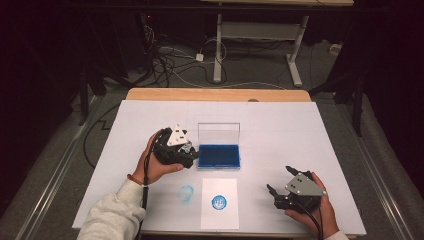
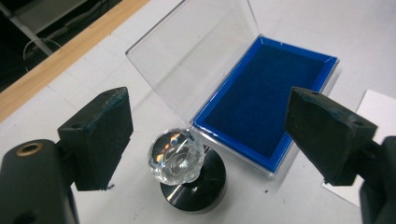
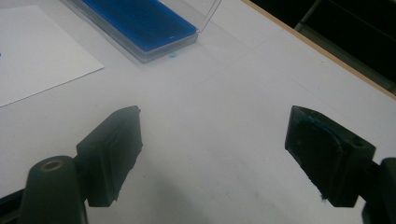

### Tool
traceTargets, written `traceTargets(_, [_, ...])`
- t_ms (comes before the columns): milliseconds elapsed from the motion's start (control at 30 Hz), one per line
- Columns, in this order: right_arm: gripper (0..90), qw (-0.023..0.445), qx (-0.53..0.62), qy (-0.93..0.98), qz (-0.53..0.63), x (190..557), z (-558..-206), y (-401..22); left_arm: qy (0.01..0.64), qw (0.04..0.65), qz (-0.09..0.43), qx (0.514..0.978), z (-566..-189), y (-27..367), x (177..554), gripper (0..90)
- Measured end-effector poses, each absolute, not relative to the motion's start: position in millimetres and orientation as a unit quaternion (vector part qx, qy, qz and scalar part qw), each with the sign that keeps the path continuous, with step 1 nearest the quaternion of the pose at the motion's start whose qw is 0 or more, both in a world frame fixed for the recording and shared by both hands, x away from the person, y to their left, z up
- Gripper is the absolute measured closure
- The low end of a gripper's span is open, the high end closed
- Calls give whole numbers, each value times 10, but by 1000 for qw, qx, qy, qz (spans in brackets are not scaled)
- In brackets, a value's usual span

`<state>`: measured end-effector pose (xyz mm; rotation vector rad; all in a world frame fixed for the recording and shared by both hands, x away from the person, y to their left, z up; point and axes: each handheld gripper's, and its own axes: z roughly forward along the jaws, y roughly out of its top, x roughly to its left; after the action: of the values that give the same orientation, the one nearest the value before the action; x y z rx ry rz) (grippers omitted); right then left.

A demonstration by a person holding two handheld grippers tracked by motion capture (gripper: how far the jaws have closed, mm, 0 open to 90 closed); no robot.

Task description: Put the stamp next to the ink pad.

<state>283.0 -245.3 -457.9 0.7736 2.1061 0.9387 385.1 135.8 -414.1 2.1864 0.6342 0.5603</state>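
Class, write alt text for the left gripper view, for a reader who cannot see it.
A stamp with a faceted clear knob on a round black base stands on the white table, between the left gripper's open black fingers and untouched by them. Just behind it sits a blue-lined ink pad case, its clear lid raised.

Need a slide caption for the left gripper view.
Left gripper open above a crystal-knobbed stamp standing beside the open blue ink pad case.

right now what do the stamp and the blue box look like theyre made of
Stamp: faceted clear knob, glass or acrylic by its glints, on a glossy black round base, likely plastic.
Blue box: clear hard plastic, see-through raised lid, matte blue pad inside, probably an ink pad.
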Motion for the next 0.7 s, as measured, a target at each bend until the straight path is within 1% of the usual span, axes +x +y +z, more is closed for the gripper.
traceTargets(700, [194,353,297,809,364,2819,-4558,-2452,221,403,257,850,-3990,1318,3571,156])
